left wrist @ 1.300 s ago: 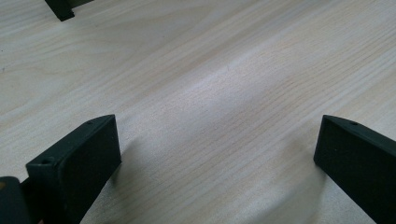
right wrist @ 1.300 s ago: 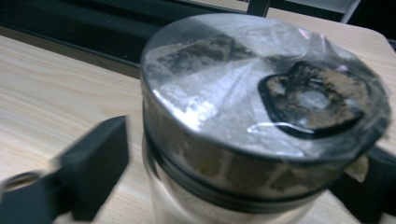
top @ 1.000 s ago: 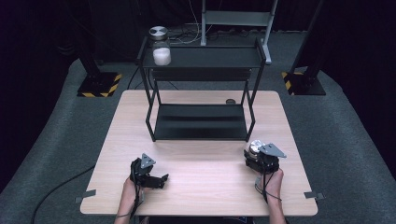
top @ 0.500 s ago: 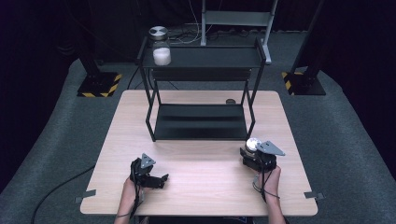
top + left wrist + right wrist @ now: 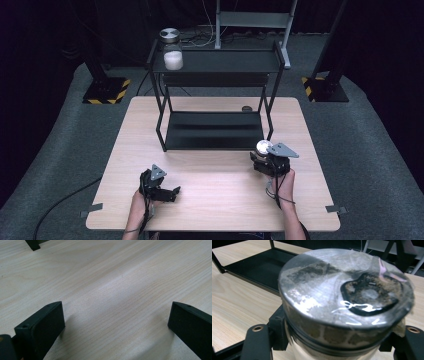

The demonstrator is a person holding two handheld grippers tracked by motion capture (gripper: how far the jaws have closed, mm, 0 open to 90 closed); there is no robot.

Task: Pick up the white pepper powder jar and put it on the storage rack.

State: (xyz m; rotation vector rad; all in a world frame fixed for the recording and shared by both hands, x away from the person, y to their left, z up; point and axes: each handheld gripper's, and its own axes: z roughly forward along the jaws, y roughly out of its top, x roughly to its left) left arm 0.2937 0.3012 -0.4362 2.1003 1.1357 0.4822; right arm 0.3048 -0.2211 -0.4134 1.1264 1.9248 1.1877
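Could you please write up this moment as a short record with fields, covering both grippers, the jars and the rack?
right gripper: shut on a jar with a metal lid, held near the rack's front right leg
left gripper: open, nothing between its jaws, low over the table
second jar: stands on the left end of the rack's top shelf, white contents, metal lid
rack: black, two shelves, at the back middle of the table; lower shelf bare
small dark object: on the table behind the rack, too small to identify
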